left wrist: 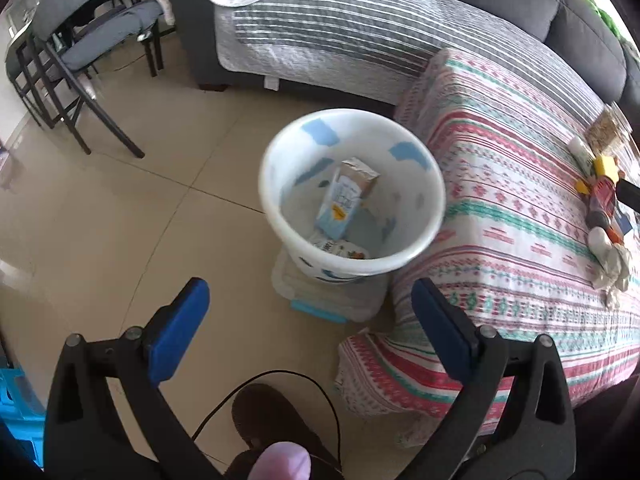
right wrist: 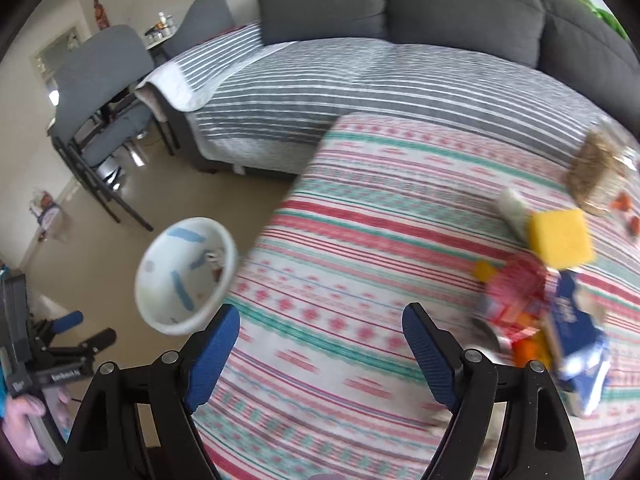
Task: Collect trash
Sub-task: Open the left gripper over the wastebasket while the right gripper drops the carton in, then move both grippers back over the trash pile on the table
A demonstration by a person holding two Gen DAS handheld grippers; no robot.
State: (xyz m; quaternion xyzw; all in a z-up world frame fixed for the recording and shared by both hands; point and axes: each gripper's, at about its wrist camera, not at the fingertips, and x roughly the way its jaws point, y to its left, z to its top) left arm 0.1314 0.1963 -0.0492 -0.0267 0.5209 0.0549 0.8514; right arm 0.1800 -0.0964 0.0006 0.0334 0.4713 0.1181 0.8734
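A white bin with blue patches stands on the floor beside the patterned table; a light-blue carton and a snack wrapper lie inside. My left gripper is open and empty, above the floor just short of the bin. My right gripper is open and empty over the striped tablecloth. To its right lies a blurred pile: a yellow sponge, a red wrapper, a blue packet. The bin also shows in the right wrist view, and the left gripper too.
A grey sofa with a striped cover stands behind the table. Grey chairs stand at the far left. A clear box with a blue clip sits under the bin. A crumpled tissue and a jar are on the table.
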